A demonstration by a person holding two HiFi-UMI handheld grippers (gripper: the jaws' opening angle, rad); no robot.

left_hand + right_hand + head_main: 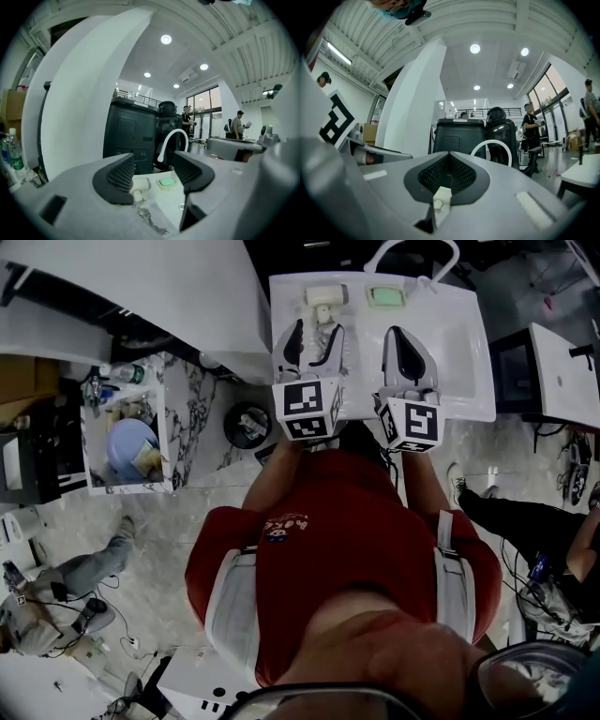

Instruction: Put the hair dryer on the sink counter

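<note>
The white hair dryer (323, 298) lies on the white sink counter (464, 352) at its far left, its cord (325, 341) trailing toward me. My left gripper (319, 327) hovers just short of it, open, its fingers on either side of the cord. In the left gripper view the hair dryer (140, 184) and its cord (148, 217) show between the spread jaws of the left gripper (152, 171). My right gripper (401, 334) is shut and empty over the counter's middle. In its own view the right gripper (449, 171) has its pads pressed together.
A green soap dish (385, 296) and an arched white tap (412, 253) stand at the counter's back. A marble shelf with bottles and a blue bowl (131, 444) is at the left, beside a round black bin (248, 424). A white desk (561, 371) is at the right.
</note>
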